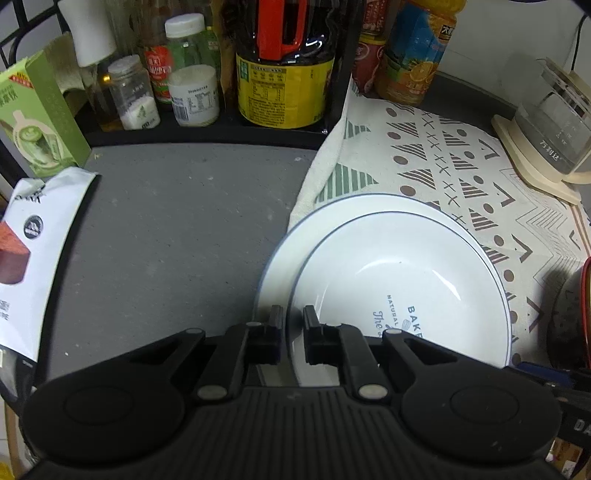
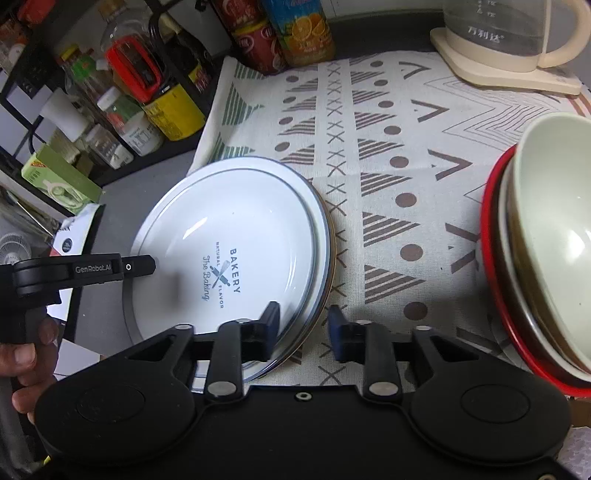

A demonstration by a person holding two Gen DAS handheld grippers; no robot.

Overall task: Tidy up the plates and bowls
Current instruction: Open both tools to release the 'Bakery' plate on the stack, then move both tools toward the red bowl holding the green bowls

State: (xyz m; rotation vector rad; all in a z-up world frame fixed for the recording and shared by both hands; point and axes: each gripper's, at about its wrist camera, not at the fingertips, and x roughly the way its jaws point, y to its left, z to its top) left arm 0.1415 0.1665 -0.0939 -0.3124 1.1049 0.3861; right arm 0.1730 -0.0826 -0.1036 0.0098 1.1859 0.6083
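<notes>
— While the left gripper angles down at the counter, its fingers are clamped on the near-left rim of the top plate, rim pinched between the pads.

— And that white plate, blue-lined, "BAKERY" printed in its well, sits nested on a second plate of the same kind, slightly off-centre, so a crescent of the lower one shows on the left.

— Where does the stack lie?

— Half on the patterned cloth, half over the grey counter. From the right wrist camera, the right gripper hovers at the stack's near-right edge, fingers parted; the left finger is over the plate rim, the right one over the cloth. Nothing pressed between them.

— Other dishes?

— At the far right, a pale bowl sits in a red-rimmed dish on the cloth, well apart from the plates.

— Beyond?

— A glass kettle on its cream base, bottles and jars on a black rack, and a person's hand on the left gripper's handle.
</notes>
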